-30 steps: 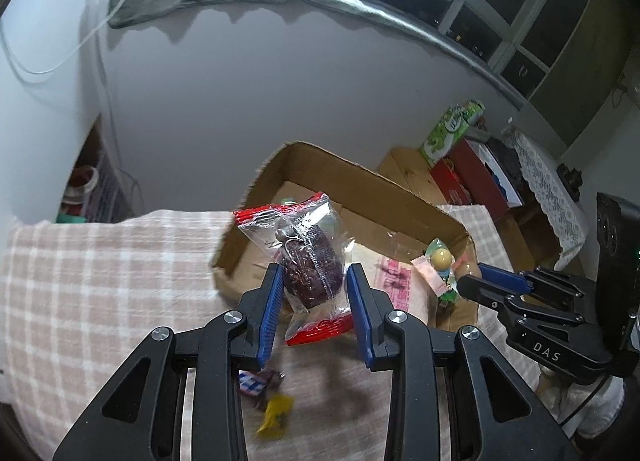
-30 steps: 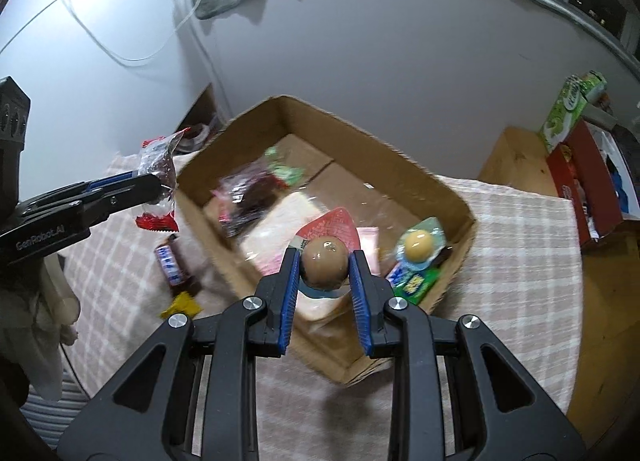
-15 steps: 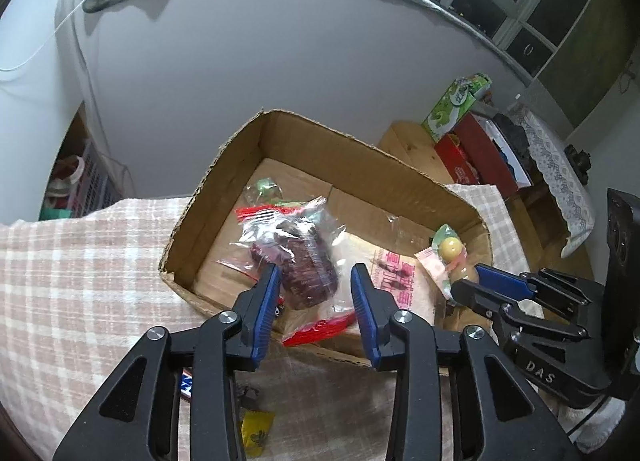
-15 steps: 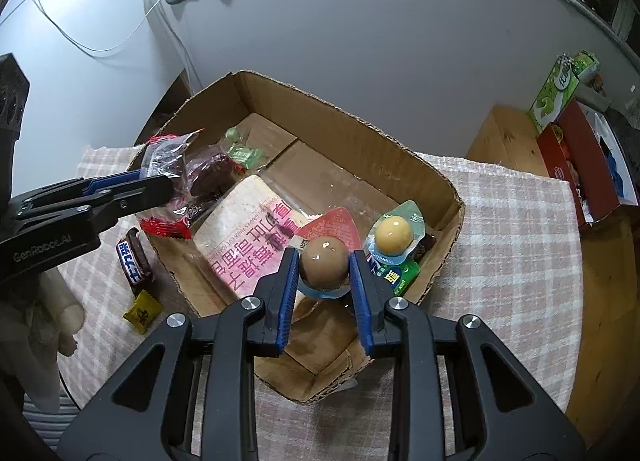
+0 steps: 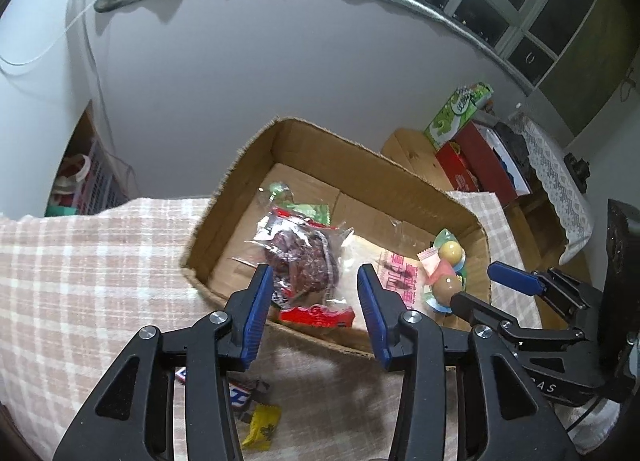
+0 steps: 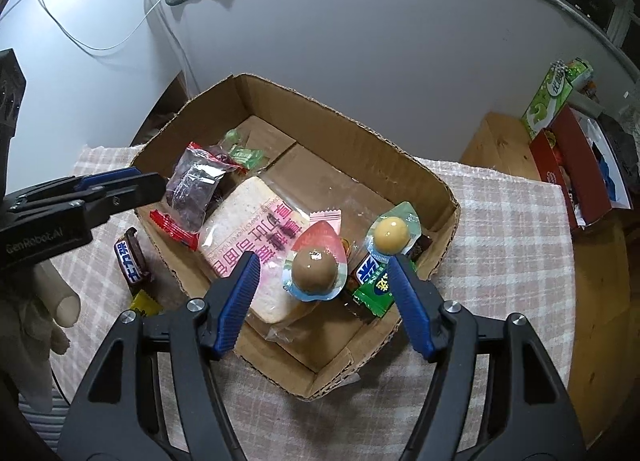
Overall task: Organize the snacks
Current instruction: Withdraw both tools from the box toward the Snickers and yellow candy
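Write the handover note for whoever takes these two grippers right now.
Left gripper: jaws have just been opening, the red-ended packet of dark snacks lies between them, over the near wall of the cardboard box.
Right gripper: jaws have just been opening, clear of the brown egg pack, which is now in the box.
Done: bread bag, yellow egg pack and green sweets are in the box.
Left: chocolate bar and yellow sweet lie on the checked cloth.

The black left gripper with blue pads (image 5: 316,301) and the matching right gripper (image 6: 324,293) both point steeply downward, their jaws having just been opening, now parted with nothing pressed between.
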{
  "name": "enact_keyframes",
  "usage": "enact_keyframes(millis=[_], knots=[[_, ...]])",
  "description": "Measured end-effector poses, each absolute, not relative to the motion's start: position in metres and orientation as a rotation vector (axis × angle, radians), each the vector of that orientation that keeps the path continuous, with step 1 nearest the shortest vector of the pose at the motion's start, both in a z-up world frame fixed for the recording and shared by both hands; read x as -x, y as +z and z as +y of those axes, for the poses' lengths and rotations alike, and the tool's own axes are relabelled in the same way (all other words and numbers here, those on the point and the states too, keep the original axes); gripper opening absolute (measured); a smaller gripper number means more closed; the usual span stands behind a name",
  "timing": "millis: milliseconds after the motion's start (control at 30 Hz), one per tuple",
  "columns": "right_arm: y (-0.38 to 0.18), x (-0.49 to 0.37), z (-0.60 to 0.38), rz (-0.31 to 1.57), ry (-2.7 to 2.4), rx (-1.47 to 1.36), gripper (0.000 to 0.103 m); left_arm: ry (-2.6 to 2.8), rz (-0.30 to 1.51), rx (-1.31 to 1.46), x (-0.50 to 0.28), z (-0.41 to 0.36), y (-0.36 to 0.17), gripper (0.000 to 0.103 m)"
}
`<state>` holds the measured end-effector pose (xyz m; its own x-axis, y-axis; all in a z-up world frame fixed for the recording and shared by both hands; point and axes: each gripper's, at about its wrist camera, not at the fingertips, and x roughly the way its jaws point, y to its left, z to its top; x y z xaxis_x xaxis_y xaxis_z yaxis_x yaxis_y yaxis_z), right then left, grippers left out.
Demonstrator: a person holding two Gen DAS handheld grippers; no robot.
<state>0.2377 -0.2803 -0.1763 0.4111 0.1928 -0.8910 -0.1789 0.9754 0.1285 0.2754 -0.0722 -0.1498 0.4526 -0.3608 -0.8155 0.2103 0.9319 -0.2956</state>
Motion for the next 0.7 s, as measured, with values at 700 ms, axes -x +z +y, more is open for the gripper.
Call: enact_keyframes(millis=[700], knots=[[-0.151,-0.208,-0.274,1.080,0.259,-0.075,0.069,-0.175,1.026,0.314,-0.223,0.031,-0.149,0.042]])
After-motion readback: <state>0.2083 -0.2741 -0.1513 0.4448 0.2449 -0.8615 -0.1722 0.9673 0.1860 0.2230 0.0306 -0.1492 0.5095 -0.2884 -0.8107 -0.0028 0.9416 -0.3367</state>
